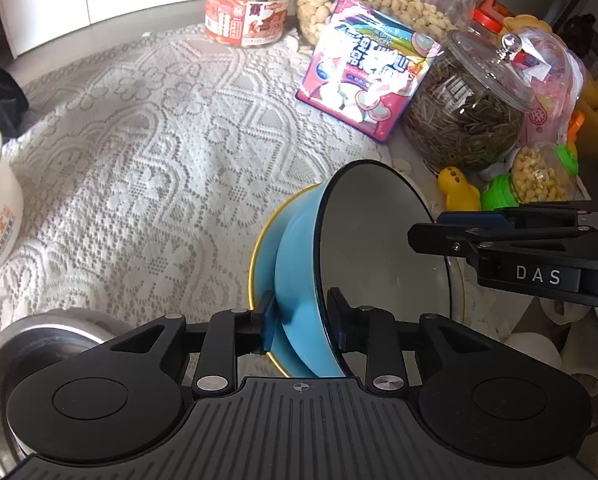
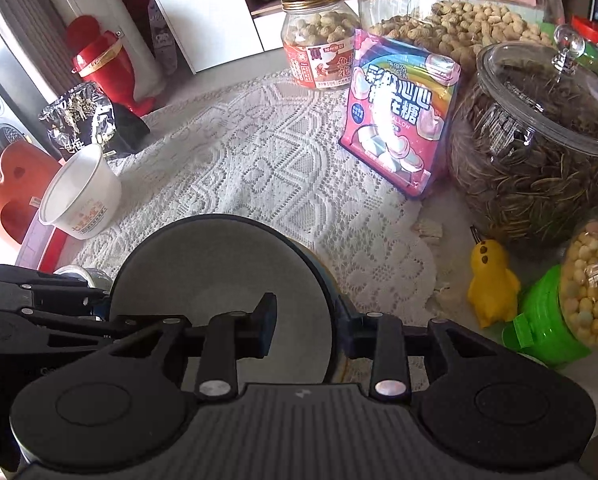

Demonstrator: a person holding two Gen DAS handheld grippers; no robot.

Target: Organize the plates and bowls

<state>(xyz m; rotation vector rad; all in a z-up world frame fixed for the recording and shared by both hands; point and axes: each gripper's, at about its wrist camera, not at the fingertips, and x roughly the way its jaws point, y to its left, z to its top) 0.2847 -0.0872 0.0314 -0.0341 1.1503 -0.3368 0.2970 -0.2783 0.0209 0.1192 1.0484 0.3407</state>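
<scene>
A blue bowl (image 1: pixel 299 264) with a grey inside and dark rim is tilted on a blue plate with a gold rim (image 1: pixel 259 256). My left gripper (image 1: pixel 299 320) is shut on the bowl's near wall, one finger outside and one inside. My right gripper (image 2: pixel 307 324) is shut on the same bowl's (image 2: pixel 219 264) right wall; it shows in the left wrist view (image 1: pixel 427 236) reaching in from the right. A steel bowl (image 1: pixel 31 348) sits at lower left behind my left gripper. A white paper cup (image 2: pixel 81 196) lies tipped at the left.
A lace cloth (image 1: pixel 159 152) covers the table. Along the back and right stand a peanut jar (image 2: pixel 319 40), a large nut jar (image 2: pixel 459 16), a pink marshmallow bag (image 2: pixel 399 120), a glass seed jar (image 2: pixel 539 148), a yellow duck toy (image 2: pixel 493 284) and a green-lidded jar (image 2: pixel 571 300).
</scene>
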